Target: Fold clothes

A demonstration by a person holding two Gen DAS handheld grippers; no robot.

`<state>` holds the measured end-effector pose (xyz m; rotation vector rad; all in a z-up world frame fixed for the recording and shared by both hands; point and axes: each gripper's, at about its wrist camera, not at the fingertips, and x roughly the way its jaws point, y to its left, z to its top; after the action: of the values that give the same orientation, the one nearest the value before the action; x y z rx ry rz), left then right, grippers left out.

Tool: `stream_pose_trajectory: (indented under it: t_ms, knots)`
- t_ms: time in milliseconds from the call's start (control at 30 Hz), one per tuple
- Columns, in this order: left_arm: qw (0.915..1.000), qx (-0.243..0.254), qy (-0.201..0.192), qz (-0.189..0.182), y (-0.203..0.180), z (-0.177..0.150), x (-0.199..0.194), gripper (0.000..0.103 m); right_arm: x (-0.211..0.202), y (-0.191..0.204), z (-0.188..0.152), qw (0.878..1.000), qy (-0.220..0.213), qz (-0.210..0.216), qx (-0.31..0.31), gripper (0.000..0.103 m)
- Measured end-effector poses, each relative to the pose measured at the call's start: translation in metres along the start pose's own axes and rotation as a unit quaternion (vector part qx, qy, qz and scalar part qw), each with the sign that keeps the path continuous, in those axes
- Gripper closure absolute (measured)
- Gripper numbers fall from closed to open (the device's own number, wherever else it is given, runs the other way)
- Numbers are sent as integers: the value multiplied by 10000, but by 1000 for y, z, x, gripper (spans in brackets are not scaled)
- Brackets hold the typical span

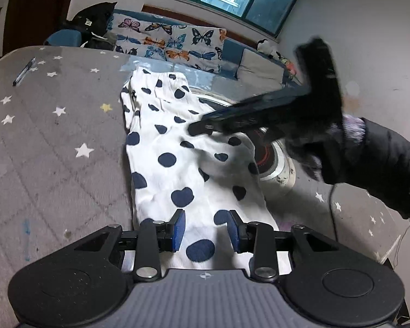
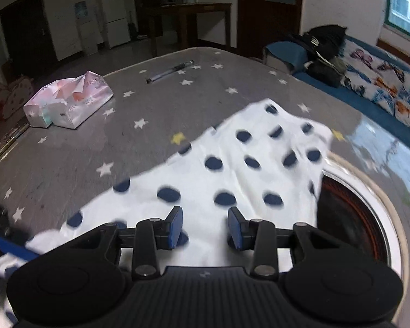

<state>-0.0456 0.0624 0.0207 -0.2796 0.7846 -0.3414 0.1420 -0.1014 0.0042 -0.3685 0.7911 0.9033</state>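
A white garment with dark blue dots lies lengthwise on the grey star-patterned table; it also shows in the right wrist view. My left gripper is open, its blue pads just above the garment's near end. My right gripper is open above the garment's right side. In the left wrist view the right gripper comes in from the right, blurred, held by a dark-sleeved hand, its tip over the cloth. The garment's right edge overlaps a round white appliance.
A pen and tissue packs lie on the table's far left part. A remote sits at its left edge. The round appliance is set into the table. A butterfly-print sofa stands behind.
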Motion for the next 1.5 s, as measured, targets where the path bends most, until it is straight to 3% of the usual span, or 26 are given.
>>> stream_pose_trajectory:
  t_ms: [300, 667, 900, 1300, 1500]
  knots:
    - [9998, 60, 178, -42, 3, -6, 8, 66, 47, 13, 28, 9996, 136, 91, -212, 67]
    - [9997, 34, 205, -142, 5, -6, 9, 64, 63, -2, 49, 9997, 22, 226, 119, 67]
    - [9995, 40, 232, -194, 5, -4, 10, 62, 71, -19, 60, 9998, -96, -46, 188, 67]
    - [9995, 26, 225, -231, 6, -6, 10, 58, 94, -36, 78, 9986, -225, -173, 445, 66]
    - [9994, 46, 224, -265, 6, -5, 10, 55, 86, -46, 84, 9975, -356, -155, 589, 66]
